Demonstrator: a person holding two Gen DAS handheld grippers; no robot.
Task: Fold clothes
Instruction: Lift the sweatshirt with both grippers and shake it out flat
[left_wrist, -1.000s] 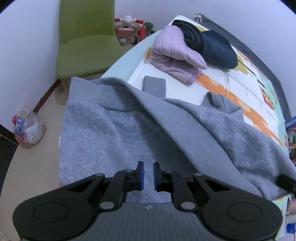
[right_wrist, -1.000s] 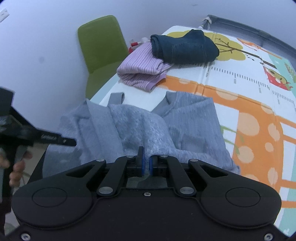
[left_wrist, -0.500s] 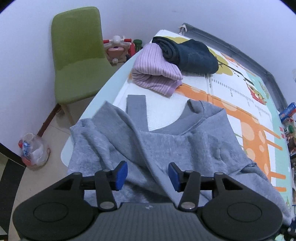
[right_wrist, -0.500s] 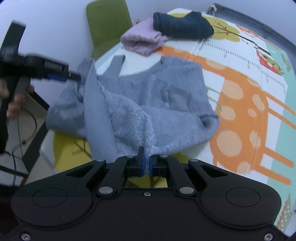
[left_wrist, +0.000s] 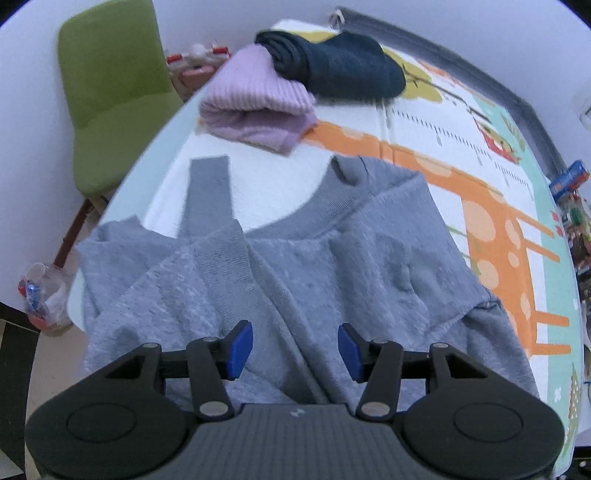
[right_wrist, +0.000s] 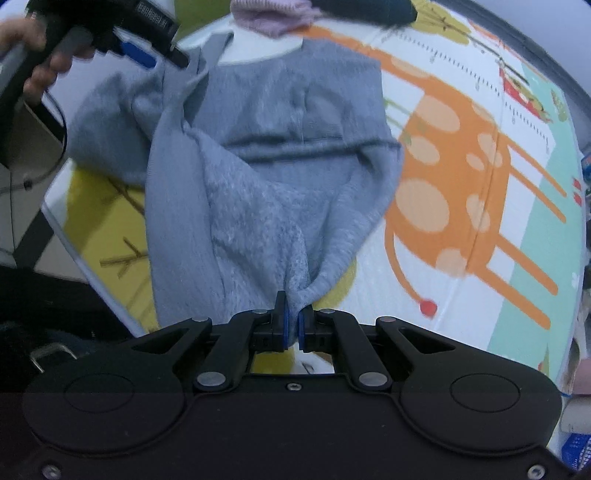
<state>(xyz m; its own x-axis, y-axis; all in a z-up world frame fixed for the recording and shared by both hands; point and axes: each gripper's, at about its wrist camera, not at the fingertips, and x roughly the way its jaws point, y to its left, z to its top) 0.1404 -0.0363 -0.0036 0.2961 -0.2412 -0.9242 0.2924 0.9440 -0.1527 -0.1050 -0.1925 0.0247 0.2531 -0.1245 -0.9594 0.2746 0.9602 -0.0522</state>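
Grey sweatshirt (right_wrist: 280, 155) lies bunched on the mat (right_wrist: 480, 206), its hem pinched in my right gripper (right_wrist: 291, 325), left gripper (left_wrist: 291, 347) parted and empty above it, so I should draw the hem taut before laying it.

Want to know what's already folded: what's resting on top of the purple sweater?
A dark blue garment lies folded partly over the purple sweater's far end. The part of the sweater beneath it is covered, so how far the overlap reaches cannot be seen.
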